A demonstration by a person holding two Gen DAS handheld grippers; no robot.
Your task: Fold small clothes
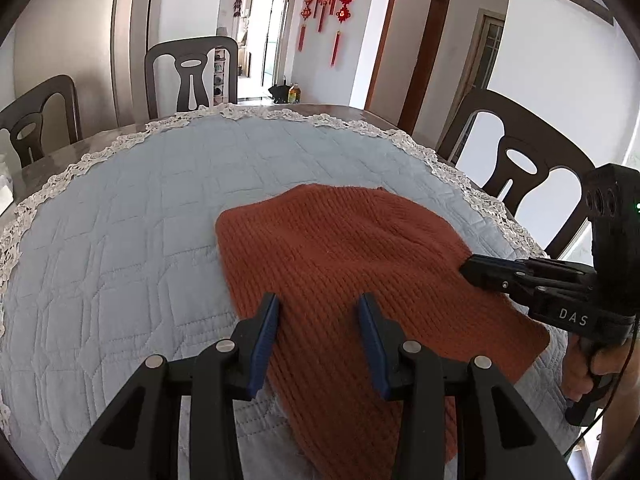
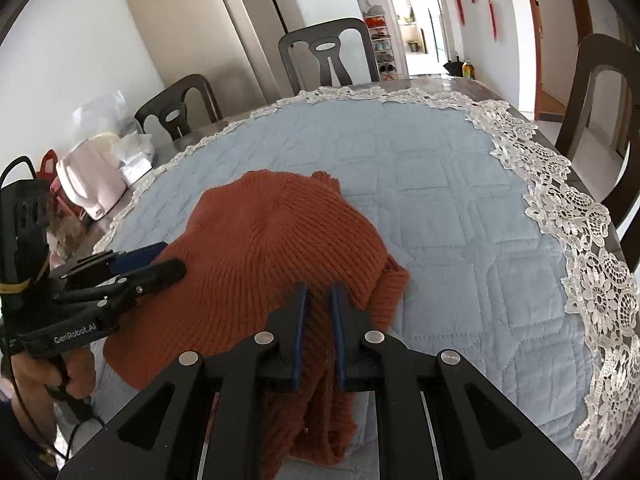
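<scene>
**Holding a knit on the quilt**

Lying at the near middle of the blue quilt (image 1: 120, 208) on the surface, the rust knit (image 1: 340, 248) bunches toward 6 o'clock. The right hand-held gripper (image 2: 319, 292) pinches a fold of knit. The left hand-held gripper (image 1: 318, 304) hovers over its 7 o'clock edge, jaws parted, gripping nothing.

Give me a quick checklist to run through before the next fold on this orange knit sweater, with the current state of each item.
1. Right gripper pinching a bunch of the sweater: ok.
2. Left gripper holding fabric: not ok; jaws apart over the knit.
3. Sweater lying flat: not ok; bunched near the right gripper.
4. Sweater fully on the blue quilted cover: ok.
5. Grippers apart from each other: ok.
</scene>
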